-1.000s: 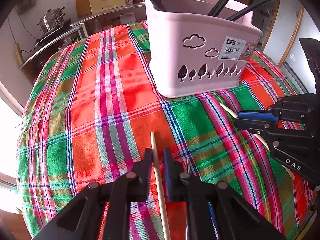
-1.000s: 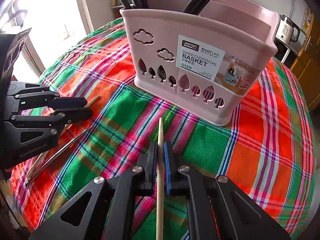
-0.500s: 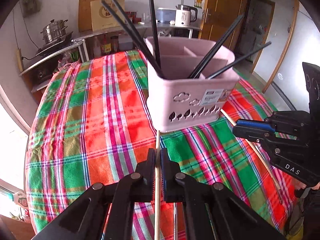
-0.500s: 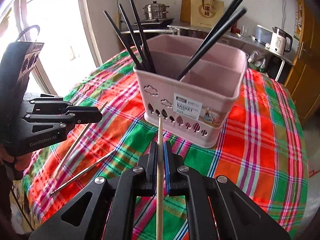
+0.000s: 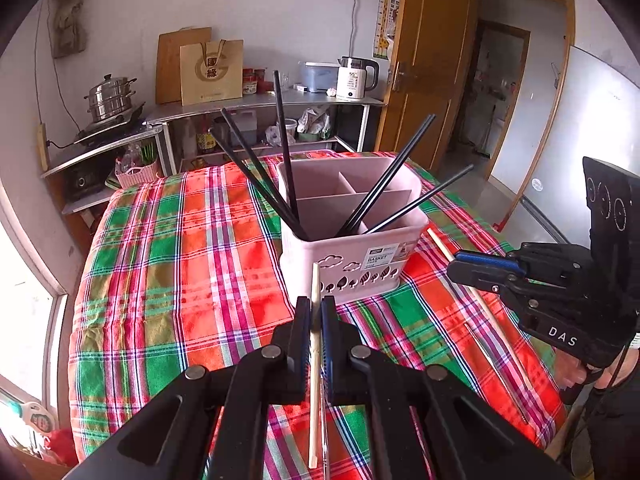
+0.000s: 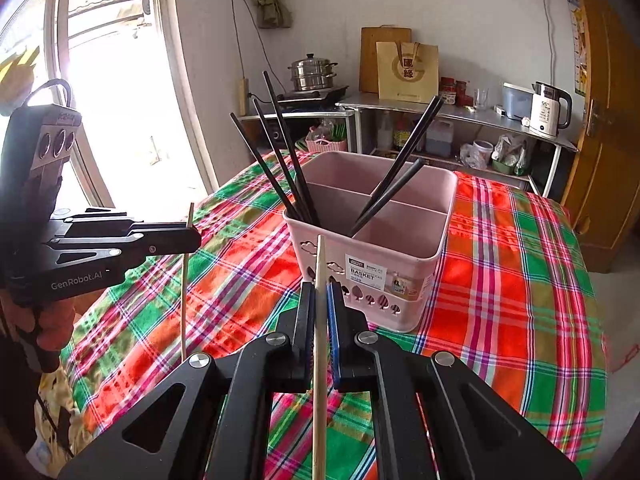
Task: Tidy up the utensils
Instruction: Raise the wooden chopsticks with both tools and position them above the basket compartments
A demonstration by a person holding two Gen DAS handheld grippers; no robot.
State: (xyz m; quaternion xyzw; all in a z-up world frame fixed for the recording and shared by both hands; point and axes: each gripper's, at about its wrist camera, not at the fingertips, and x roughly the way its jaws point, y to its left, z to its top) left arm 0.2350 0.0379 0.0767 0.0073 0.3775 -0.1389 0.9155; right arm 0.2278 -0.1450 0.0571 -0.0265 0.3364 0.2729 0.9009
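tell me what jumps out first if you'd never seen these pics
The pink basket mid-table, black chopsticks fanning out of its compartments, stands on a loud plaid tablecloth. In front of it, the left claw and right claw each pinch a pale wooden chopstick, lifted off the cloth.

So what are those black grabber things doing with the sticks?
A person is tidying chopsticks with two hand-held grippers. The left gripper is shut on one pale wooden chopstick, and the right gripper is shut on another wooden chopstick. Both are held in the air, in front of the pink basket on the checked tablecloth. Black chopsticks already stand in the basket's compartments. A thin metal chopstick lies on the cloth.
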